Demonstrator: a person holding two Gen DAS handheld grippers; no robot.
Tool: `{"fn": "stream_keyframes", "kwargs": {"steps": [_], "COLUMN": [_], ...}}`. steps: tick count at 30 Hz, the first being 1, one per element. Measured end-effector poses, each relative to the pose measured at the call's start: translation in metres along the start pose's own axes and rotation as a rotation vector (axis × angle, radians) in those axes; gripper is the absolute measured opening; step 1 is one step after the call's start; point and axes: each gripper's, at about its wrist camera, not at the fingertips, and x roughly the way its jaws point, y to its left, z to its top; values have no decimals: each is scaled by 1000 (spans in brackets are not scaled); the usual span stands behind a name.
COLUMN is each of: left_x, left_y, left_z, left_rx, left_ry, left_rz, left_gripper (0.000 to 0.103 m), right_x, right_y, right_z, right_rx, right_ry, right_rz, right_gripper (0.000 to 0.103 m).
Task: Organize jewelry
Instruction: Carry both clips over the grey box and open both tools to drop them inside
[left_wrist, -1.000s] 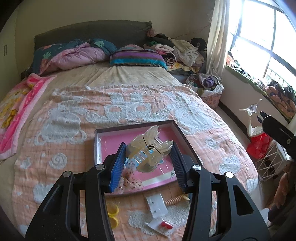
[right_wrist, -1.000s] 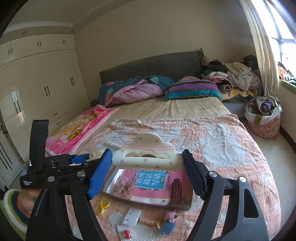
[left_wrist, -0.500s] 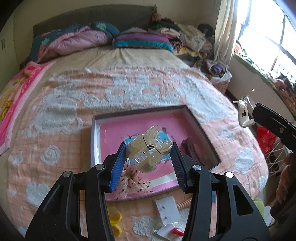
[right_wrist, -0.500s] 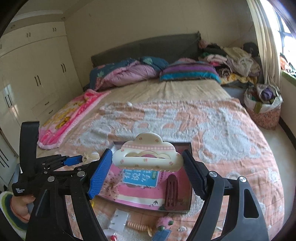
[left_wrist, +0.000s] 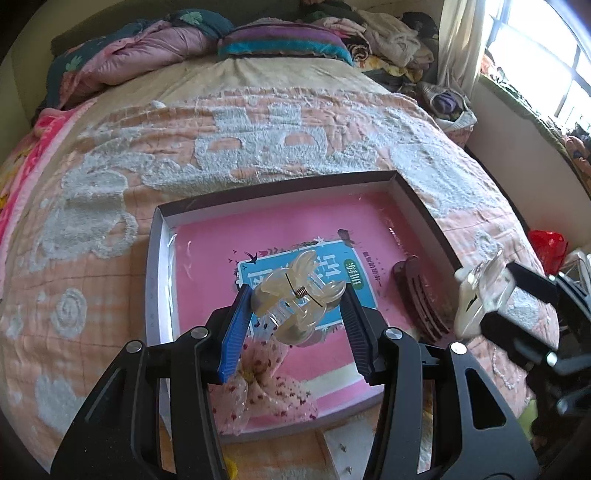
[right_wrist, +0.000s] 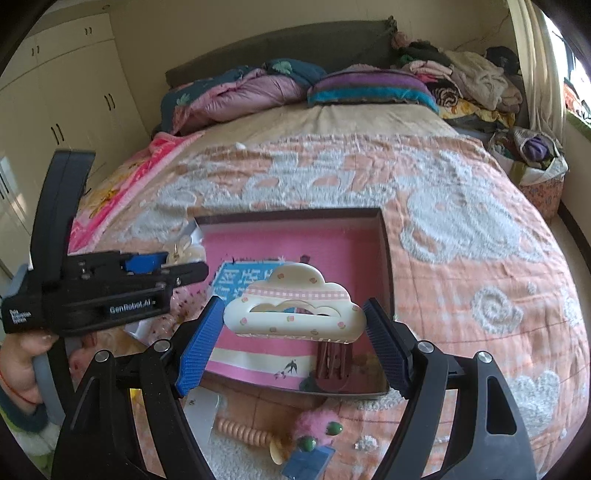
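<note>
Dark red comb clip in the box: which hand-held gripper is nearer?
Right. The right hand-held gripper, holding the cloud clip, hovers almost directly over the dark red comb clip. The left hand-held gripper, holding the clear claw clip, sits further toward the box's middle.

A translucent cream claw clip (left_wrist: 297, 300) is sitting clamped at centre frame of the left wrist view, above the shallow pink-lined tray (left_wrist: 417, 201). A cloud-shaped cream clip (right_wrist: 293, 308) is hanging mid-frame; a maroon clip (right_wrist: 332, 363) is lying in the tray's lower right.

Sunlit bedroom: bed (right_wrist: 369, 122), white wardrobe (right_wrist: 66, 88), window (left_wrist: 546, 62)
</note>
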Motion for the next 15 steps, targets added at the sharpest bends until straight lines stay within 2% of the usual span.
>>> {"fn": "stream_keyframes", "kwargs": {"steps": [6, 11, 15], "left_x": [12, 22, 25], "left_y": [-1, -4, -7], "left_z": [-1, -4, -7], "left_rx": [2, 11, 6], "left_ry": [22, 42, 50], "left_rz": [16, 23, 22], "left_gripper": [40, 40, 40], "right_x": [19, 22, 8], "right_y": [-6, -12, -18], "right_z": [-9, -17, -20], "right_rx": [10, 45, 76], "right_ry": [43, 61, 36], "right_rz": [-9, 17, 32], "right_gripper": [76, 77, 86]}}
